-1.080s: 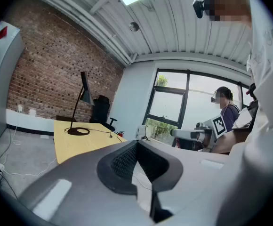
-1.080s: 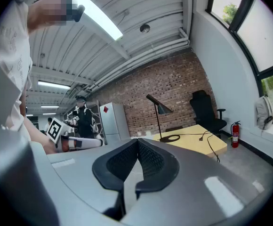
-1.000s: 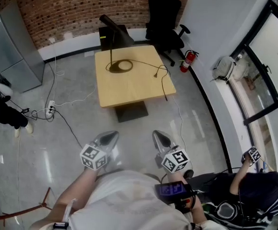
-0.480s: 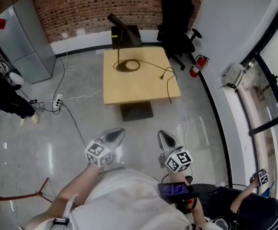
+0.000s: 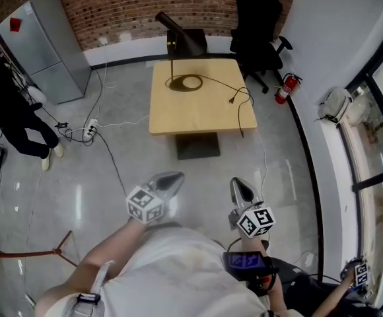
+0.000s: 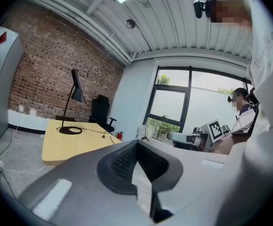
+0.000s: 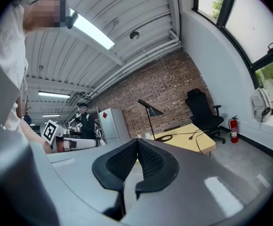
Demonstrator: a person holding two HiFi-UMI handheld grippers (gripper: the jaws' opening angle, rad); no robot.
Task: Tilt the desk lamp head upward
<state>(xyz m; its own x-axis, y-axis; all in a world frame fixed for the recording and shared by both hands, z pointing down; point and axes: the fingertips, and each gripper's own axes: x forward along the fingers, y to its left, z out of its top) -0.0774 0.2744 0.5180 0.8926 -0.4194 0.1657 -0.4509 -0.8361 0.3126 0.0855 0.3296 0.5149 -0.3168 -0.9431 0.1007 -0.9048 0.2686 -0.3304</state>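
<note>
Ample floor before table and lamp

The room was bright and evenly lit. Daylight poured through the tall windows, which washed out pale, and a ceiling strip light burned to plain white. The polished floor carried long streaks of glare, while the brick wall lay dimmer at the far end. Both gripper views bowed hard toward black corners, with the left gripper and right gripper looming close and soft. The head view was sharp.
</note>
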